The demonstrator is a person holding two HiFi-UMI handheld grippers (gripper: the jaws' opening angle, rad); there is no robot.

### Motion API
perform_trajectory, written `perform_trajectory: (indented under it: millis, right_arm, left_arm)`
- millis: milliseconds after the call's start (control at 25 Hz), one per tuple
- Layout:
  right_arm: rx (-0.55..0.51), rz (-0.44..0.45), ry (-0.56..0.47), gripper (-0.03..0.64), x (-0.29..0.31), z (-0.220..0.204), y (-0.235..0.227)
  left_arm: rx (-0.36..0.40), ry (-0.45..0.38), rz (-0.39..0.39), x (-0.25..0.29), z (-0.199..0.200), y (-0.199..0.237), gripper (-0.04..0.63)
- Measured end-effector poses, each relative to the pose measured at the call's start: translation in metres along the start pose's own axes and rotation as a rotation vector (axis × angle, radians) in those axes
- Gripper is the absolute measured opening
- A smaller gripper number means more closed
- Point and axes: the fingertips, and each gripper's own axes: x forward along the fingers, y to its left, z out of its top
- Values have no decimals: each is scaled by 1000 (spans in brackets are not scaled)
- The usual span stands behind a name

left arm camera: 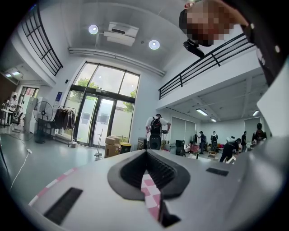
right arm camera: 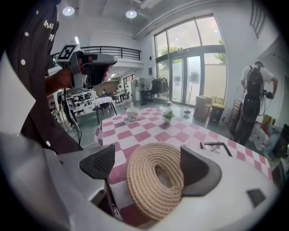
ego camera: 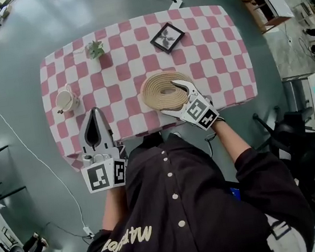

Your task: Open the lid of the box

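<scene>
A round box of coiled rope [ego camera: 161, 91] lies on the checked tablecloth [ego camera: 216, 45] near the front middle of the table, its lid [right arm camera: 156, 182] a flat coil with a dip at its centre. My right gripper [ego camera: 171, 98] is open at the box's near right side, one jaw over the lid and the other by the front rim. In the right gripper view the coil fills the space between the two pads [right arm camera: 101, 163], with a small gap on the left. My left gripper [ego camera: 93, 115] is shut and empty above the table's front left edge, pointing across the room [left arm camera: 146, 155].
A cream mug [ego camera: 66, 99] stands at the table's left, a small potted plant [ego camera: 95, 49] at the back left and a black picture frame [ego camera: 167, 37] at the back middle. A dark chair [ego camera: 297, 138] stands right of me. Several people are in the hall behind.
</scene>
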Motion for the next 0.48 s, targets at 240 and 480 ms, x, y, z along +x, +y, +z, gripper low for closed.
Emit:
perform_trajectory:
  millis: [240,480]
  right_arm:
    - [-76,92,167,454,24,-37,13]
    - [-140,137,284,453,37,-64,20]
  left_arm:
    - [-4,0,7,1,1,7,11]
    - [-8,9,10,4,-2,11,11]
